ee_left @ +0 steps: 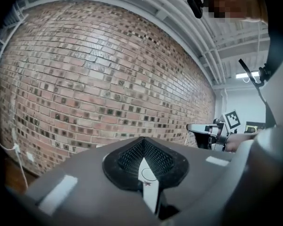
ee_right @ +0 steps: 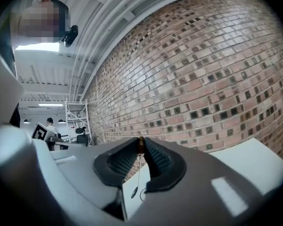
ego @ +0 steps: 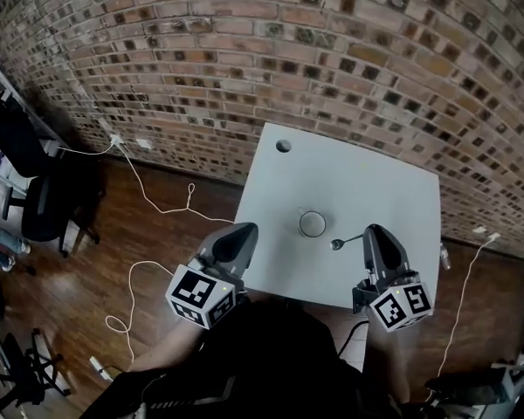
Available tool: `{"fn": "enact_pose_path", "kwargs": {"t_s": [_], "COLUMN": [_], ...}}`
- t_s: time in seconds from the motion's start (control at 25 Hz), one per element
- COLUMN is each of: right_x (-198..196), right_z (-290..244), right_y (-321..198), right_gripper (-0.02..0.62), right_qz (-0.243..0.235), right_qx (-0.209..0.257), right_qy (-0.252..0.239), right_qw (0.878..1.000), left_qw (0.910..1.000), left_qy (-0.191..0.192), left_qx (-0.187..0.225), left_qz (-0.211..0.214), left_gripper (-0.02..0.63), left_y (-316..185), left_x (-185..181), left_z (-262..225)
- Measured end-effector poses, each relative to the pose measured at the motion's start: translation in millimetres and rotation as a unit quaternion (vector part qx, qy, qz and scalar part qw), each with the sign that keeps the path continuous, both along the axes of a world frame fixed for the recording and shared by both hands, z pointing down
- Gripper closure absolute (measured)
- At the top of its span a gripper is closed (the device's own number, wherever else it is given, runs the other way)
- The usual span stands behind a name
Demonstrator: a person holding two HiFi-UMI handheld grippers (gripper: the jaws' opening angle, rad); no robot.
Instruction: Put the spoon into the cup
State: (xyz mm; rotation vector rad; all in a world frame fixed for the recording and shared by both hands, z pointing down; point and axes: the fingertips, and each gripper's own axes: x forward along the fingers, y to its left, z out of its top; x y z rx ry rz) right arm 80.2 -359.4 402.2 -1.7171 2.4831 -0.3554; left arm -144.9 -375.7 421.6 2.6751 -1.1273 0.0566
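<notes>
The white desk [ego: 375, 173] stands against the brick wall, and both claws reach in over its near edge. The left claw [ego: 242, 231] is pressed together with nothing in it, at the desk's left edge. The right claw [ego: 373, 231] pinches the handle end of the spoon. The cup [ego: 313, 223] sits upright near the middle of the desk and looks empty. The spoon [ego: 345, 241] hangs out from the right claw, its bowl end just beside the cup on the right, outside the rim. So the pickup looks done. What's left is carrying the spoon over the rim, lowering it in and letting go.
</notes>
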Motion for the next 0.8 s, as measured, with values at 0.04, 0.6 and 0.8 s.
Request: {"fn": "enact_pose_path", "kwargs": {"t_s": [0.04,0.6,0.8], "right_x": [0.1,-18.8,-27.2], "right_z": [4.8,103.0,132.7], "right_y": [-6.6,-75.6,-86.4], "right_gripper": [0.545,0.545,0.545], "right_qz": [-0.005,-0.078,-0.086], "right_qx": [-0.003,-0.04,-0.07], "right_qy": [0.003,0.005,0.009], "right_qw": [1.0,0.996,0.994], "left_qw": [1.0,0.9971,0.997], "left_qy": [0.0,-0.025,-0.027], "left_qx": [-0.001,0.0,0.003], "left_qz": [-0.005,-0.072,-0.072], "left_gripper": [0.612,0.612,0.612], "left_y": [-0.7,-24.9,-29.1], "left_x": [-0.2,-22.2,-16.9], "left_z": [0.9,6.3,1.5]}}
